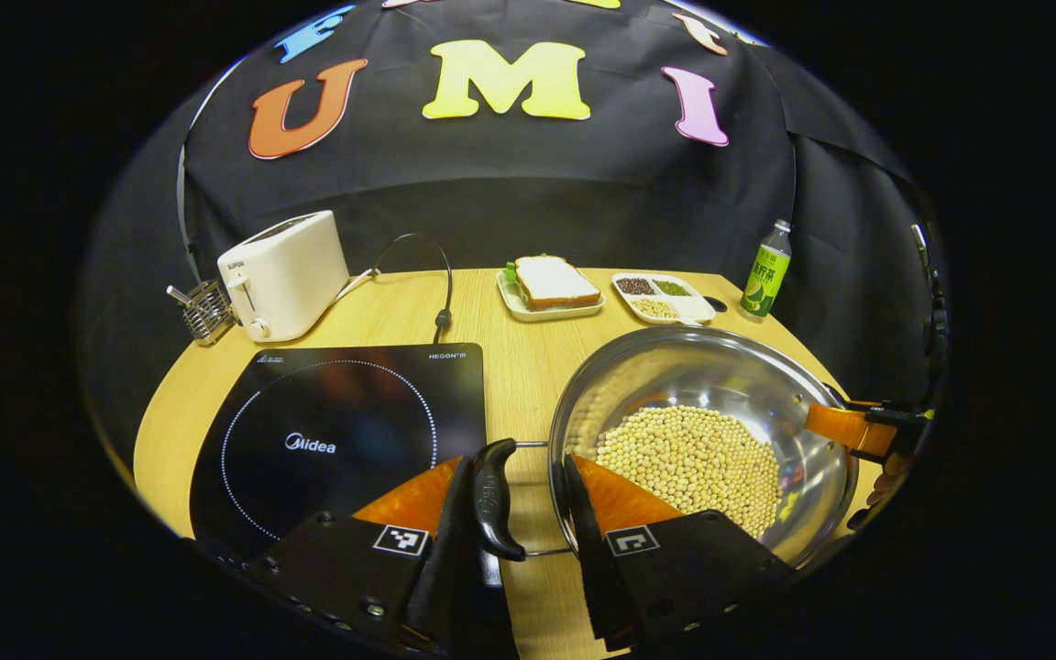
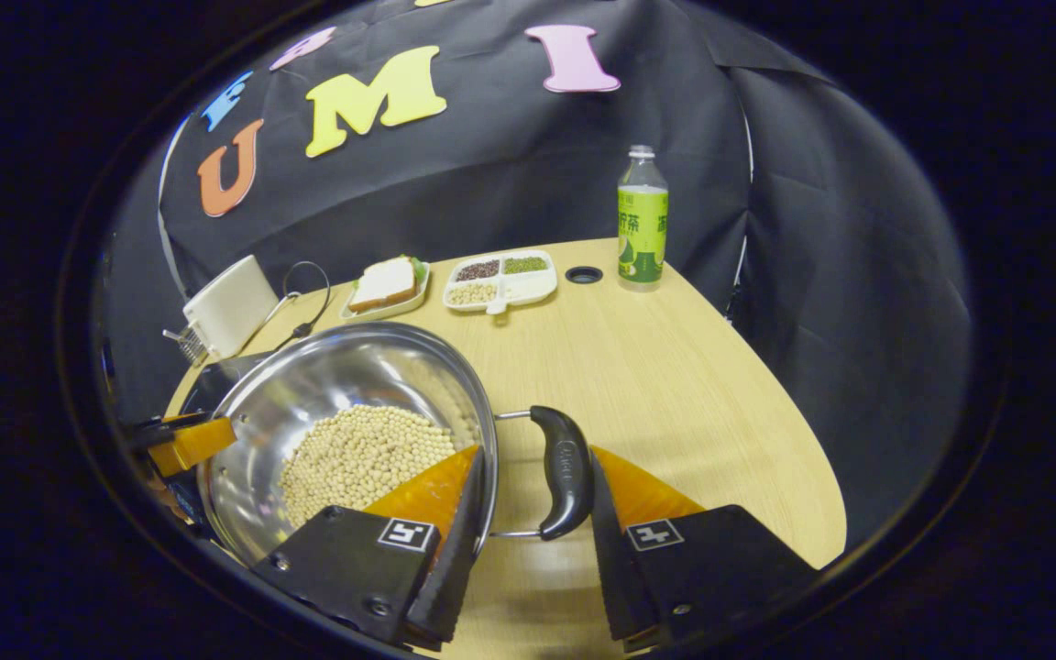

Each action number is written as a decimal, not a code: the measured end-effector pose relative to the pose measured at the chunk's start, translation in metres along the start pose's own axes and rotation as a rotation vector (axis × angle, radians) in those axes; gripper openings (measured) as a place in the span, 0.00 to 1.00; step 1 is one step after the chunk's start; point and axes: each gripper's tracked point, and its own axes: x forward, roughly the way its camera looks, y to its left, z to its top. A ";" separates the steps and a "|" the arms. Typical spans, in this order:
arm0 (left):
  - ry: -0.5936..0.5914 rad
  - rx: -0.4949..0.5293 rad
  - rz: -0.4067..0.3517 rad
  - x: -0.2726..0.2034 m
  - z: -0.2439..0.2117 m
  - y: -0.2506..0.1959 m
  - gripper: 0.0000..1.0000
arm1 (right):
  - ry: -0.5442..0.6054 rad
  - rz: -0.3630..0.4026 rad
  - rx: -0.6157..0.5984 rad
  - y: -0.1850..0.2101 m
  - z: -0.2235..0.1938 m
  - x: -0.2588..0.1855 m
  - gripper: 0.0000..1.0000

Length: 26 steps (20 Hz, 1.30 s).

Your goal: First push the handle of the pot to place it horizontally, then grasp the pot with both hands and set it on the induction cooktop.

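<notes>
Now bracketing the steel pot (image 1: 702, 440) by both side handles.
Left gripper (image 1: 510, 500) and right gripper (image 2: 537, 477) spread apart around handles, not clamped; induction cooktop (image 1: 345, 431) just left.

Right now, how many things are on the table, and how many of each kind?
Pots: 1, the steel pot with beans in it
Cooktops: 1, the induction cooktop
Toasters: 1, the white toaster
Wire holders: 1, the wire holder
Food trays: 2, the sandwich tray and the divided tray
Bottles: 1, the green bottle
Total: 7
</notes>
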 end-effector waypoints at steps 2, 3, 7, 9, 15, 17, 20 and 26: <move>-0.021 -0.008 -0.007 -0.015 0.004 0.003 0.55 | -0.019 -0.003 0.000 0.003 0.003 -0.018 0.61; -0.031 -0.006 -0.009 -0.023 0.006 0.003 0.55 | -0.030 -0.005 -0.012 0.005 0.006 -0.027 0.61; -0.079 -0.006 -0.003 -0.058 0.014 0.017 0.55 | -0.063 0.002 -0.023 0.023 0.010 -0.062 0.61; -0.096 -0.008 0.008 -0.077 0.018 0.028 0.55 | -0.068 0.016 -0.023 0.037 0.009 -0.076 0.61; -0.166 -0.048 0.049 -0.124 0.031 0.074 0.55 | -0.092 0.063 -0.058 0.090 0.014 -0.110 0.61; -0.180 -0.062 0.060 -0.135 0.035 0.090 0.55 | -0.100 0.077 -0.072 0.110 0.020 -0.117 0.61; -0.201 -0.071 0.085 -0.149 0.045 0.119 0.55 | -0.102 0.100 -0.083 0.141 0.027 -0.121 0.61; -0.231 -0.064 0.167 -0.159 0.067 0.180 0.55 | -0.077 0.155 -0.102 0.210 0.043 -0.106 0.62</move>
